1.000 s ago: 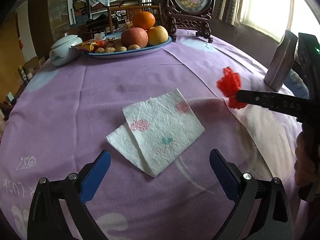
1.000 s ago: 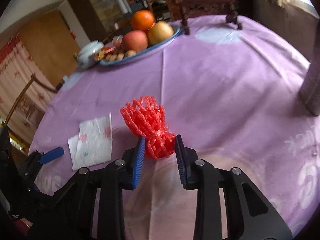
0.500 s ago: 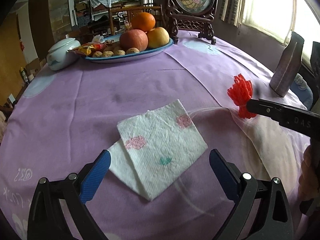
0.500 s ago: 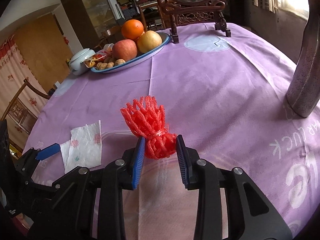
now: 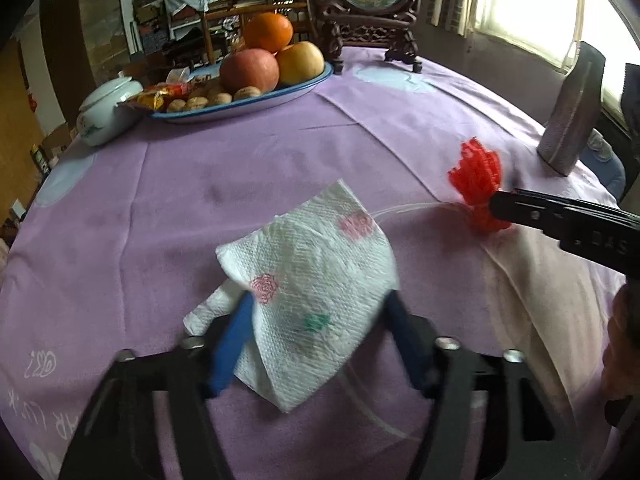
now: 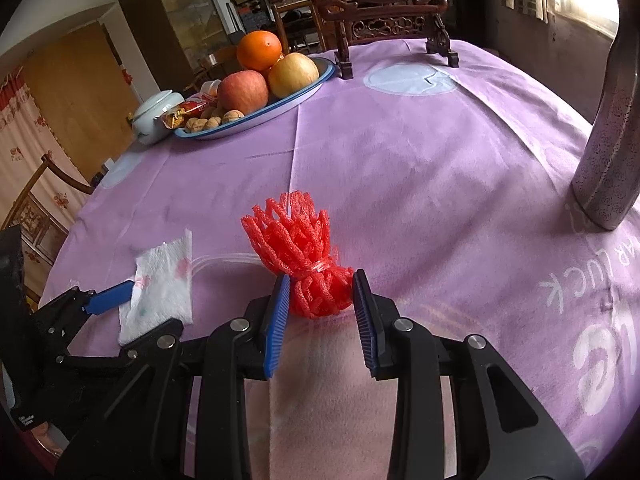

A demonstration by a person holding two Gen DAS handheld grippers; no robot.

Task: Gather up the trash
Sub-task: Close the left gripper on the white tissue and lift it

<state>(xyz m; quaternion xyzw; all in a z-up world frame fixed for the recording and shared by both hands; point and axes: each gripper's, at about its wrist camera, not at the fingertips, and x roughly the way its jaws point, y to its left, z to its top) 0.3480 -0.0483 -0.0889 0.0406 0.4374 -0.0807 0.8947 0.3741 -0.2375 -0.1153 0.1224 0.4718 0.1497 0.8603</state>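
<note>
1. Left hand-held gripper (image 5: 316, 320) straddles a folded paper napkin (image 5: 308, 280) on the bench (image 5: 180, 200), fingers narrowed about its edges; whether they pinch it is unclear.
2. Right hand-held gripper (image 6: 322, 300) grips a red foam net (image 6: 300, 256) at its tied waist.
3. To do it well, pinch the napkin's layers together and lift straight.
4. No trash bin is in view; motion blur smears the left fingertips.

The floral paper napkin (image 5: 316, 280) hides the right finger of the left gripper (image 5: 320, 316), whose blue pads are motion-blurred, while the frame's edge crops the speckled metal bottle (image 6: 608, 120).
</note>
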